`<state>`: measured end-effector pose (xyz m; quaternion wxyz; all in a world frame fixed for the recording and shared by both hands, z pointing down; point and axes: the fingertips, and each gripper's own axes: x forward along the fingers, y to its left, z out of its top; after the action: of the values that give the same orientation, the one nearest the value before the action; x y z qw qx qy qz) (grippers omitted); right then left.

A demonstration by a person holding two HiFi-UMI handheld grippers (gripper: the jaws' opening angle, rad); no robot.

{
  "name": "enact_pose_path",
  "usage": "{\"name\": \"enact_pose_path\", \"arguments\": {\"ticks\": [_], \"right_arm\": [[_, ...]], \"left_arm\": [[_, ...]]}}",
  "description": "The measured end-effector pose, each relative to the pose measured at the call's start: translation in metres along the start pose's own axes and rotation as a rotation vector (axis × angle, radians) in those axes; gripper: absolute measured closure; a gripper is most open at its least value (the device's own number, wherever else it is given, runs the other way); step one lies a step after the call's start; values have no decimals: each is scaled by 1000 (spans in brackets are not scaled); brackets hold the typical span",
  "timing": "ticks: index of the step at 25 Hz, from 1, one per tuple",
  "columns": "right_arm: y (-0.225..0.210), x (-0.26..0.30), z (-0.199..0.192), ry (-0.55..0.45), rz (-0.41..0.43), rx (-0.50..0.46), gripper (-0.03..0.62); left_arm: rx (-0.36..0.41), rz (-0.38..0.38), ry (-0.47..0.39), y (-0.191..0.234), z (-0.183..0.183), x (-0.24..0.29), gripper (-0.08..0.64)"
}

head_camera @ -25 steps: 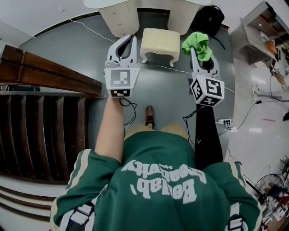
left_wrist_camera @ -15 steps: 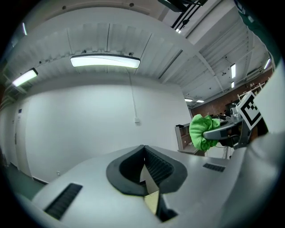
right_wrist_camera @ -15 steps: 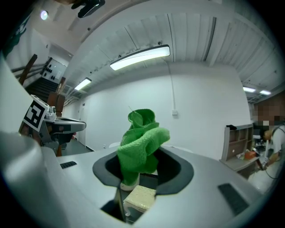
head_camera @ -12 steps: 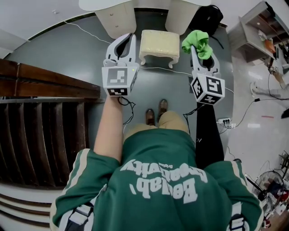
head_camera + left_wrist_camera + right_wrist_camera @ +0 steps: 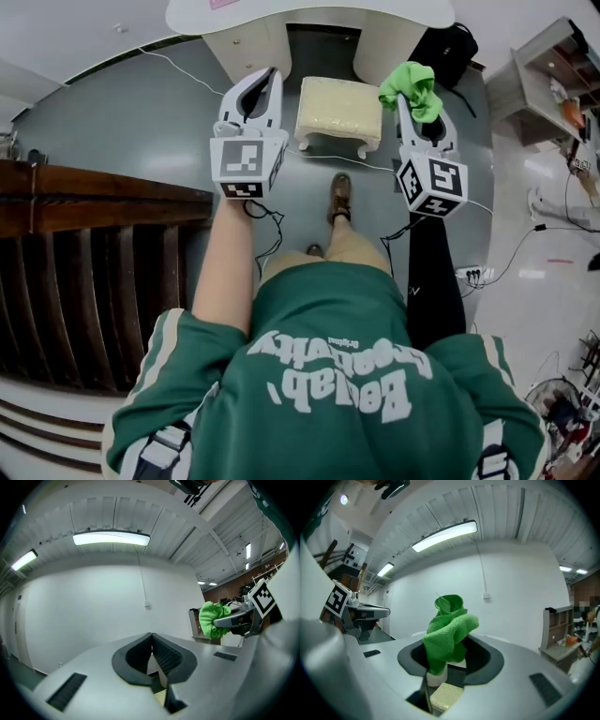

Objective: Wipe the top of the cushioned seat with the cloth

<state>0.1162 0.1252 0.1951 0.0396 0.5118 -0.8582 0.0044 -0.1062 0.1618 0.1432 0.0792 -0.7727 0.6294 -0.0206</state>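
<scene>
A low stool with a cream cushioned seat (image 5: 339,106) stands on the grey floor ahead of me, between my two raised grippers. My right gripper (image 5: 405,103) is shut on a bunched green cloth (image 5: 412,88), held in the air to the right of the seat. In the right gripper view the cloth (image 5: 446,632) sticks up from the jaws and the cushion (image 5: 446,694) shows below them. My left gripper (image 5: 270,77) hovers left of the seat, shut with nothing in it; its ribbed pads (image 5: 161,651) meet in the left gripper view.
A white desk with cabinets (image 5: 246,42) stands just behind the stool, with a black bag (image 5: 442,45) beside it. Cables (image 5: 323,139) cross the floor. A dark wooden stair rail (image 5: 94,187) runs at the left. My foot (image 5: 341,193) is stepped toward the stool.
I have stepped forward: one foot has moved ahead and the stool now sits lower and nearer in view. Both grippers keep their pose, the cloth still held.
</scene>
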Motion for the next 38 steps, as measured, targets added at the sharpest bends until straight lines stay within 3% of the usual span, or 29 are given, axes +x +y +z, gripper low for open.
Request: {"name": "enact_pose_path", "arguments": {"ticks": [10,18,29,38], "right_arm": [[-53,143,-8,24,83,52,430],[-72,238,-25,57,177,70,430],[-71,284,-67,129,237,127,430],[-26,311,-113,249,289,108,430]], "left_arm": [[43,26,34,24,-19,139,543],[60,72,60,49,-41,220,541],[72,95,74,63,-66,261,541],[94,25,75,93,-103,286,541]]}}
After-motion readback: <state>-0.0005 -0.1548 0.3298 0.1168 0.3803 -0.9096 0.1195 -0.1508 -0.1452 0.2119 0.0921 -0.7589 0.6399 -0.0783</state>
